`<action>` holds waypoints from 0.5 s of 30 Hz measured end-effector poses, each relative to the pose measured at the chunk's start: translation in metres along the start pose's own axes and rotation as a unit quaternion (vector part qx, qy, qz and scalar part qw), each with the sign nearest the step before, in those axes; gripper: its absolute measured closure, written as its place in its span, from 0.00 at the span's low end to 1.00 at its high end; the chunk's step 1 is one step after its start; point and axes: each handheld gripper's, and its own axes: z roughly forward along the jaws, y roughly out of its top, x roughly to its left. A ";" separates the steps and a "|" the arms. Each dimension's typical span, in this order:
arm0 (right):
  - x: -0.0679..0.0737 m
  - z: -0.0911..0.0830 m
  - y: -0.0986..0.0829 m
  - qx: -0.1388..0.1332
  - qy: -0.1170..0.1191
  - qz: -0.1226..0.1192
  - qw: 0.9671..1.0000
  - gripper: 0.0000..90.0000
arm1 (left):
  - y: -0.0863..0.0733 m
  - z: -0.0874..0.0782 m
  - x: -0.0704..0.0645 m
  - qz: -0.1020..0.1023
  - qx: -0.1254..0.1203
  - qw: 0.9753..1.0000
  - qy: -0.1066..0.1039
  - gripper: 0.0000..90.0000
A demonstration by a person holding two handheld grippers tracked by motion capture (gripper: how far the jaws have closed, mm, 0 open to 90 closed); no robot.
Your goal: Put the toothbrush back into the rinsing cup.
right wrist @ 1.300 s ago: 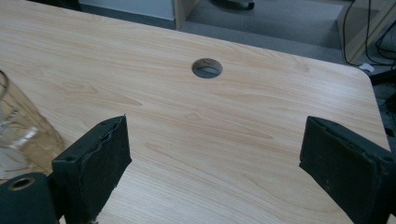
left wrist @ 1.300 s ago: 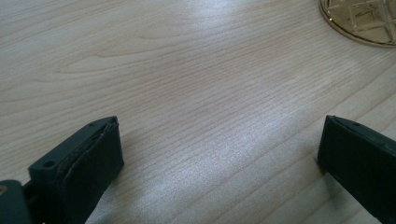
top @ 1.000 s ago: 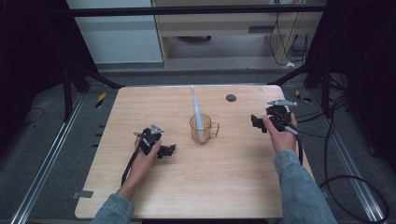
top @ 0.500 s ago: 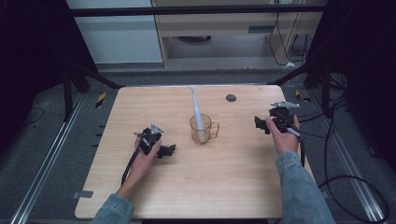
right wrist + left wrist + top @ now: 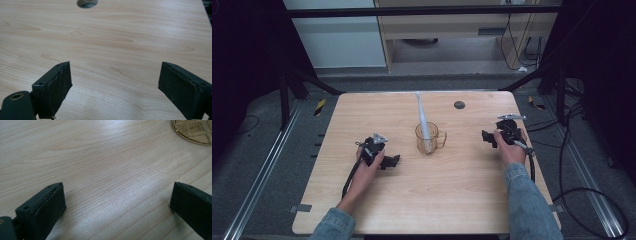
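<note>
- A clear glass mug (image 5: pixel 428 138) stands upright near the middle of the wooden desk (image 5: pixel 452 200), its handle turned toward the person's right.
- A white electric toothbrush (image 5: pixel 421 116) stands in the mug, its stem leaning away toward the far edge; the mug's wall props it, so it stays put without a hold.
- The left gripper (image 5: pixel 388 161) rests low over the desk, near the mug's left side but apart from it. Its jaws are spread wide with only bare wood between them; in the left gripper view the mug's base (image 5: pixel 193 131) sits at the top right corner.
- The right gripper (image 5: pixel 487 137) sits on the mug's other side, well apart from it, jaws likewise spread and holding nothing.
- With the two grippers flanking the mug and both empty, I judge this a resting or ready pose, with neither committed to a reach.
- A small dark round hole (image 5: pixel 459 104) lies in the desk beyond the mug; it also shows at the top of the right gripper view (image 5: pixel 87 3).
</note>
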 end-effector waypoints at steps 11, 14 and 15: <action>0.001 0.014 -0.012 0.009 -0.007 0.006 1.000 0.12 | 0.000 0.000 0.000 0.000 0.000 1.000 0.000 0.00; 0.001 0.017 -0.014 0.008 -0.009 0.008 1.000 0.12 | 0.000 0.000 0.000 0.000 0.000 1.000 0.000 0.00; 0.001 0.018 -0.014 0.007 -0.010 0.010 1.000 0.12 | 0.000 0.000 0.000 0.000 0.000 1.000 0.000 0.00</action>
